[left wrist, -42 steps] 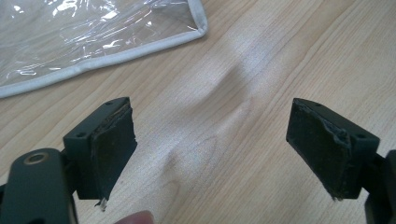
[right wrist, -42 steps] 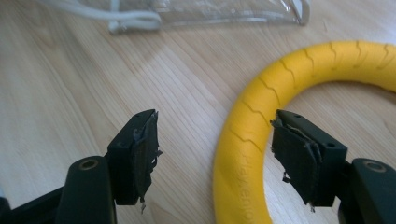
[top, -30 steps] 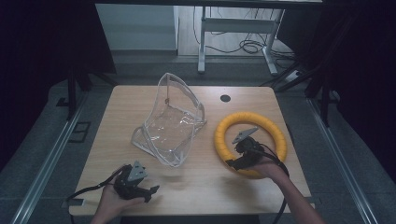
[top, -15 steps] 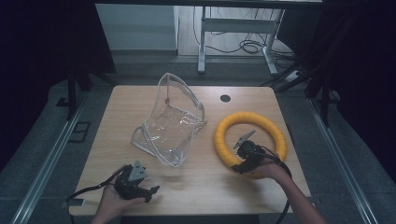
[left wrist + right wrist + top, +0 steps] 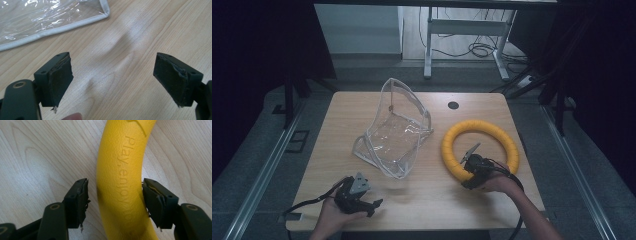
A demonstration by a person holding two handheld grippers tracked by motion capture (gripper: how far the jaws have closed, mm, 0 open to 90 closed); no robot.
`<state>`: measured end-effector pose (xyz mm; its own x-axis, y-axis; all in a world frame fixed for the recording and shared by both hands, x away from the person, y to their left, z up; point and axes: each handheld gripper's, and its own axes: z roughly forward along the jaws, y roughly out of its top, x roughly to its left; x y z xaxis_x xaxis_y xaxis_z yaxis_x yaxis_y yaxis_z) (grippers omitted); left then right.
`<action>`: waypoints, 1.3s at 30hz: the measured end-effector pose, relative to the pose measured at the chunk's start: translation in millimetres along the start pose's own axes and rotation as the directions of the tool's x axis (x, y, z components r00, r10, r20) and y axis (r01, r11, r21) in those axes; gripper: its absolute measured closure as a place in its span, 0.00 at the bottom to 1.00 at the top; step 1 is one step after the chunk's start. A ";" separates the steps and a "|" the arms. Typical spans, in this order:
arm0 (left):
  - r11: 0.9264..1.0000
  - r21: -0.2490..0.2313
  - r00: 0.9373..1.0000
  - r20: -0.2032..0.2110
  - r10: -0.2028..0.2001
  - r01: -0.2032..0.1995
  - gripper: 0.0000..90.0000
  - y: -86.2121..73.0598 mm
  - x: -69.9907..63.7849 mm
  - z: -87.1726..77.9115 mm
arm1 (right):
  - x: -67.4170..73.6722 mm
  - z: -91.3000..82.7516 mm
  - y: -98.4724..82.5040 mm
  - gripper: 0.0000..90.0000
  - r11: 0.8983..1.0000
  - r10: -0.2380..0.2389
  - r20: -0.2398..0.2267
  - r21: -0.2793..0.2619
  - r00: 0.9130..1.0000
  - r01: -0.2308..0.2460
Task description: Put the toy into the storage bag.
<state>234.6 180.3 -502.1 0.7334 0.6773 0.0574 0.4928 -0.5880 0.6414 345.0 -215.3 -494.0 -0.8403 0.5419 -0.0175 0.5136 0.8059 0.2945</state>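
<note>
A yellow foam ring (image 5: 477, 126) lies flat on the right half of the wooden table (image 5: 422, 200). My right gripper (image 5: 464, 165) straddles the ring's near-left arc. In the right gripper view the ring (image 5: 120, 170), stamped "Play, enjoy", runs between the jaws of the right gripper (image 5: 115, 195). Those jaws have just been closing; the right pad is at the foam and a thin gap remains at the left pad. A clear plastic bag (image 5: 394, 132) with white piping stands open mid-table. My left gripper (image 5: 374, 205) rests open near the front left edge, with bare wood between its jaws (image 5: 112, 72) and the bag's edge (image 5: 37, 20) beyond.
A small black round cap (image 5: 453, 105) sits in the tabletop at the back. Behind the table stands a white desk frame (image 5: 428, 45) with cables on the floor. Metal rails (image 5: 262, 175) run along the floor on both sides. Bare wood lies between the two grippers.
My right gripper has sunk onto the ring's near-left arc and its jaws have narrowed around the foam. The left gripper, the bag and the ring have stayed put.
</note>
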 end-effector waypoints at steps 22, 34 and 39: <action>1.000 0.005 1.000 -0.003 0.002 -0.002 0.17 -0.1 -0.7 1.7 | -6.8 9.7 9.0 0.55 0.994 -0.053 -0.024 0.100 0.998 0.055; 1.000 0.007 1.000 -0.005 0.004 -0.004 0.17 -0.1 -0.7 2.5 | -7.0 -8.3 11.5 0.56 0.997 -0.072 -0.008 0.032 0.997 0.072; 1.000 0.002 1.000 -0.007 0.002 -0.002 0.17 -0.2 -0.2 1.4 | -8.4 -23.2 13.7 0.56 0.998 -0.067 0.000 -0.014 0.998 0.067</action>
<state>235.0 179.7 -503.3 0.7309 0.6795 0.0643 0.4926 -0.5904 0.6394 355.1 -214.3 -467.7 -0.8729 0.4865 -0.0372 0.4535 0.8370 0.3061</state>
